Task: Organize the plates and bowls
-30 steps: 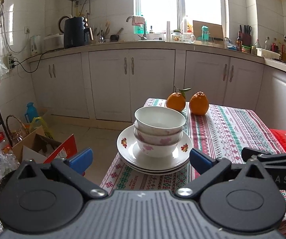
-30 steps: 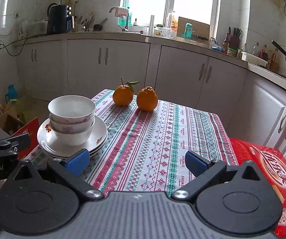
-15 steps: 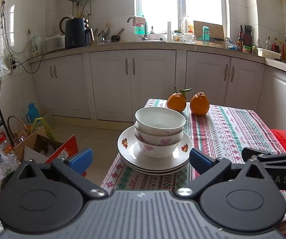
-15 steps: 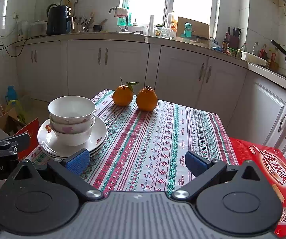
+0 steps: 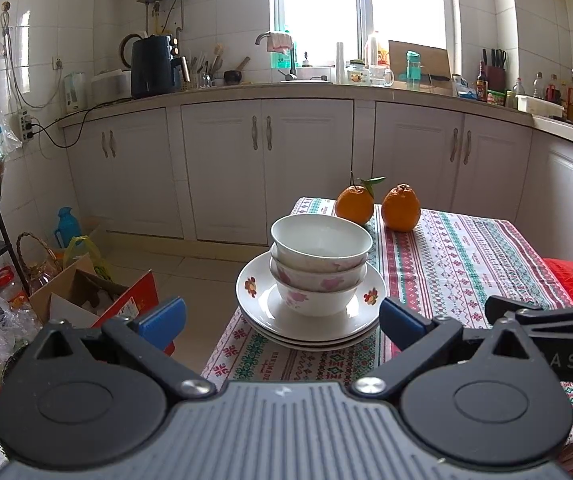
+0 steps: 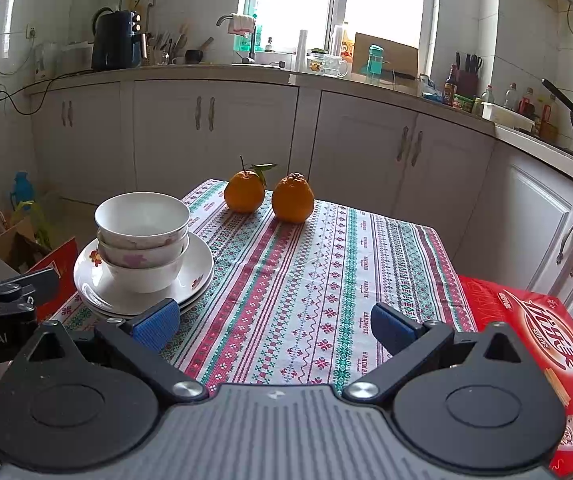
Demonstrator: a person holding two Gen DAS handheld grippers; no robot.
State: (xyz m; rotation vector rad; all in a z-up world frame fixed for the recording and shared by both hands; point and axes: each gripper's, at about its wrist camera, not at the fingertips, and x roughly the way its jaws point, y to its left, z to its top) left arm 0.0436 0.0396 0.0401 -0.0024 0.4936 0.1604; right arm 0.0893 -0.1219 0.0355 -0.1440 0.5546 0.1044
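Note:
Three white bowls with pink flowers (image 5: 318, 264) are nested on a stack of white flowered plates (image 5: 258, 300) at the near left corner of the table. The same bowls (image 6: 142, 236) and plates (image 6: 198, 268) show at the left of the right wrist view. My left gripper (image 5: 282, 320) is open and empty, held just short of the stack. My right gripper (image 6: 272, 324) is open and empty over the tablecloth, to the right of the stack.
Two oranges (image 6: 268, 196) sit at the table's far edge on the patterned tablecloth (image 6: 326, 272). A red box (image 6: 526, 320) lies at the right edge. A cardboard box (image 5: 86, 292) and bags stand on the floor to the left. Kitchen cabinets (image 5: 266, 160) run behind.
Both views have shifted very slightly; the stack and the oranges have stayed put and both grippers have stayed open.

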